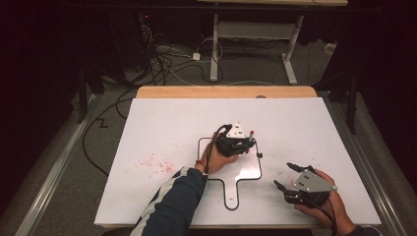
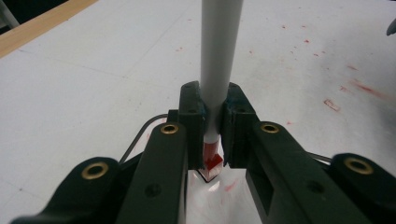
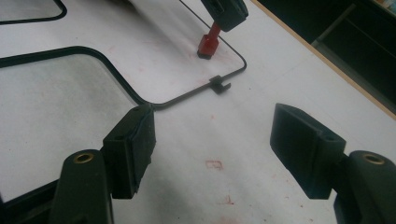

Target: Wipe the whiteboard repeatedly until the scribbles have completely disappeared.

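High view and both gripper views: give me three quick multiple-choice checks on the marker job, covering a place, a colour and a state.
1. Where does the marker tip rest?
A. On the small whiteboard
B. On the wooden table edge
C. On the floor

2. What colour is the marker's tip?
A. Blue
B. Red
C. Green

3. How do the right hand-held gripper jaws stand?
A. Shut on the marker
B. Shut on nothing
C. Open, with nothing between them

Answers: 1 A, the right gripper view shows the tip inside the board's black frame. 2 B, the tip is red in both gripper views. 3 C, the jaws are wide apart; the left hand-held gripper holds the marker.
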Available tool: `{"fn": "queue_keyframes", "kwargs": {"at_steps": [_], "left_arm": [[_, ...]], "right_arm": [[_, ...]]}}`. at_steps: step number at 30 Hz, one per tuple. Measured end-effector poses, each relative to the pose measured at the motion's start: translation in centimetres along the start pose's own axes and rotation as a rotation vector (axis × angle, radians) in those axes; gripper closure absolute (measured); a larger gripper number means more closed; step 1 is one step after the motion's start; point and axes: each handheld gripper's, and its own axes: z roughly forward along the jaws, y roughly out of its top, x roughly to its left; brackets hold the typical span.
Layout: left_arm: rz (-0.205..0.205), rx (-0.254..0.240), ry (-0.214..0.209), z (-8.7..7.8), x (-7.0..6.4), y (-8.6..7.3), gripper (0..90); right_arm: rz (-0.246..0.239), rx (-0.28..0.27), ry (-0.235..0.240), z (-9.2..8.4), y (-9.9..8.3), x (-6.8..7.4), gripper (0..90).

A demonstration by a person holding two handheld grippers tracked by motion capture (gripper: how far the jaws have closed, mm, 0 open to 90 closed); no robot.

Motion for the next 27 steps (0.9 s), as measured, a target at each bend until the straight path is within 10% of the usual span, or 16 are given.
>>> {"fn": "queue_keyframes", "kwargs": {"at_steps": [4,11,20,27], "left_arm": [[-0.015,0.006,-0.043,0.1,-0.6,0.1,78.5],[0.083,0.025,-0.110,1.1,-3.6,1.1,78.5],[-0.035,0.009,-0.025,-1.1,0.0,-0.6,78.5],[0.101,0.030,-0.108,-0.3,-4.0,0.3,78.5]], "right_arm": [[0.002,0.000,-0.001,-0.1,0.0,-0.1,31.9],[-0.003,-0.003,0.003,0.0,0.1,0.0,31.9],[-0.006,-0.003,0.001,-0.1,0.1,0.0,31.9],[-0.009,0.002,0.007,0.1,0.2,0.2,31.9]]}}
